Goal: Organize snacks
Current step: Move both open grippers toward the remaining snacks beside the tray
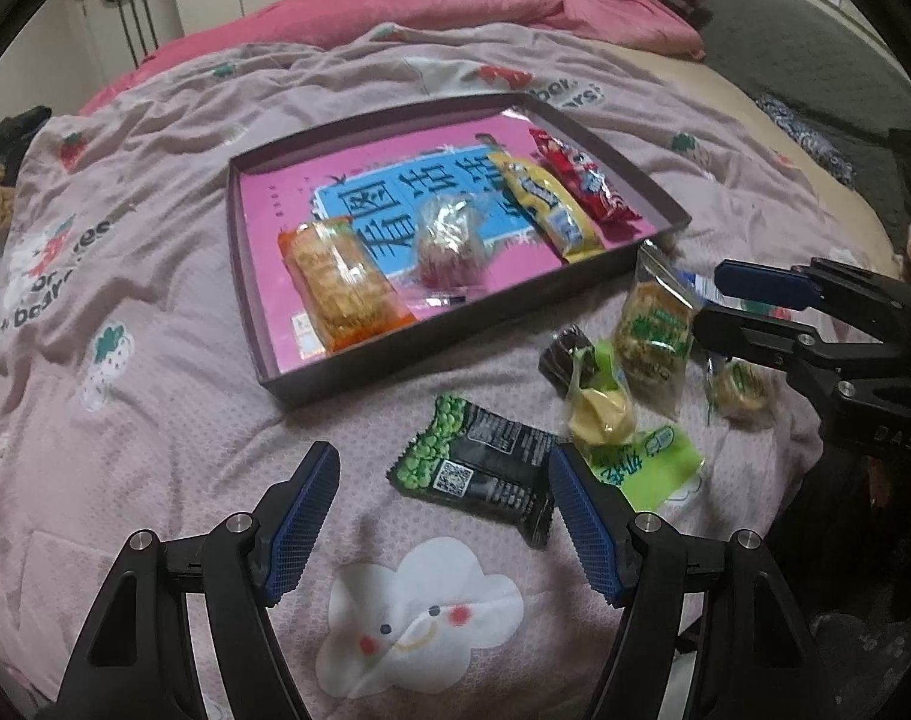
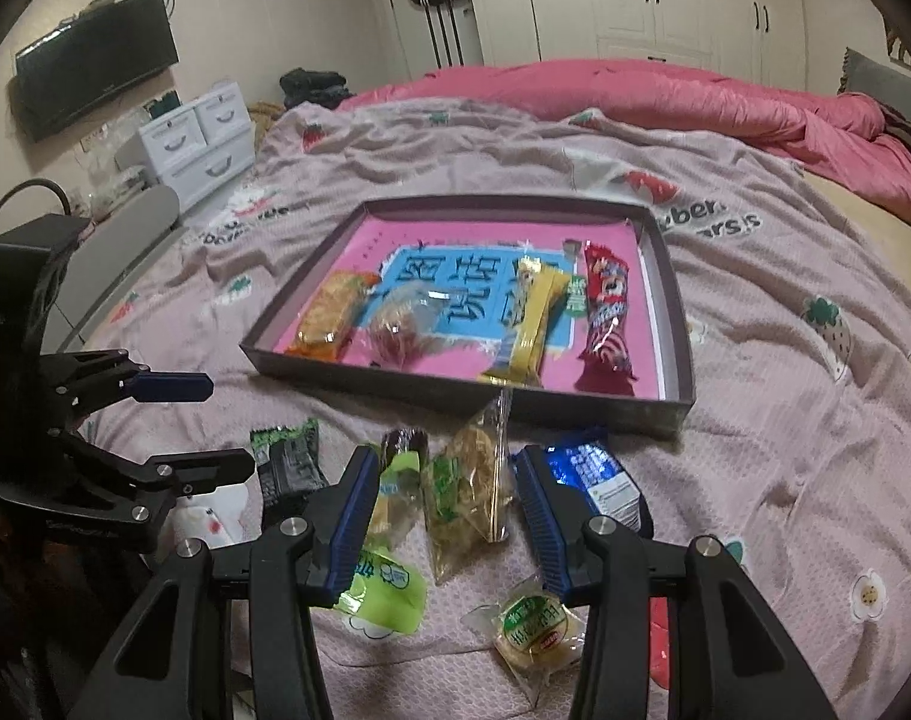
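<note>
A shallow dark tray [image 1: 359, 354] [image 2: 455, 399] with a pink bottom lies on the bed and holds an orange cracker pack [image 1: 341, 282], a clear-wrapped pink sweet [image 1: 449, 246], a yellow bar [image 1: 545, 204] and a red bar [image 1: 587, 180]. Loose snacks lie in front of it: a green-black pea packet [image 1: 485, 468], a lime-green pack [image 1: 611, 420], a clear green-label biscuit bag [image 1: 653, 336] [image 2: 467, 492], a round cake [image 2: 533, 636] and a blue pack [image 2: 599, 474]. My left gripper [image 1: 443, 516] is open over the pea packet. My right gripper [image 2: 449, 516] is open around the biscuit bag.
The bed has a rumpled mauve printed cover [image 1: 155, 360] and a pink quilt [image 2: 695, 102] at the far side. White drawers [image 2: 197, 144] and a wall TV [image 2: 89, 66] stand beyond the bed's left edge; wardrobes [image 2: 635, 0] line the back wall.
</note>
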`<action>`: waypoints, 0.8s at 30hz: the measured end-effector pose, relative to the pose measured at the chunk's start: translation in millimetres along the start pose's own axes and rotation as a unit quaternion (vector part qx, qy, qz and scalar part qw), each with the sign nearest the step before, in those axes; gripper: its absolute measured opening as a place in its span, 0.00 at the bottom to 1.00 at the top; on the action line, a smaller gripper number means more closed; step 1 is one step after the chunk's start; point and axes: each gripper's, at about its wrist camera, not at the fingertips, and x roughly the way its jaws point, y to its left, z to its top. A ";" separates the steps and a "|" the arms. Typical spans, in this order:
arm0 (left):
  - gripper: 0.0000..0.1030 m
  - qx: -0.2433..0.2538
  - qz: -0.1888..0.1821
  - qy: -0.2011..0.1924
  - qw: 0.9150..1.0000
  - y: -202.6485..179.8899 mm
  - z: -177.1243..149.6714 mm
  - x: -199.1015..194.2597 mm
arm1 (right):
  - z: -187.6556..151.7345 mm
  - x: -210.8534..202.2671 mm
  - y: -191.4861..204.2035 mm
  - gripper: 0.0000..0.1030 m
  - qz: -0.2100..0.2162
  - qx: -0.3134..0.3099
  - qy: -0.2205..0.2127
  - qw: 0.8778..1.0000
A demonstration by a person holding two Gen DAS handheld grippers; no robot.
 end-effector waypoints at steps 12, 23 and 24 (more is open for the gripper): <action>0.72 0.024 0.006 0.032 0.999 -7.6 -4.2 23.0 | -5.6 23.4 3.3 0.46 -0.013 -0.023 0.036 0.999; 0.72 0.036 0.015 0.039 0.998 -12.8 -3.3 32.4 | -5.1 33.6 7.2 0.48 -0.014 -0.049 0.035 0.998; 0.72 0.036 0.015 0.040 0.998 -13.0 -3.1 32.8 | -5.0 36.0 6.9 0.48 -0.017 -0.052 0.037 0.998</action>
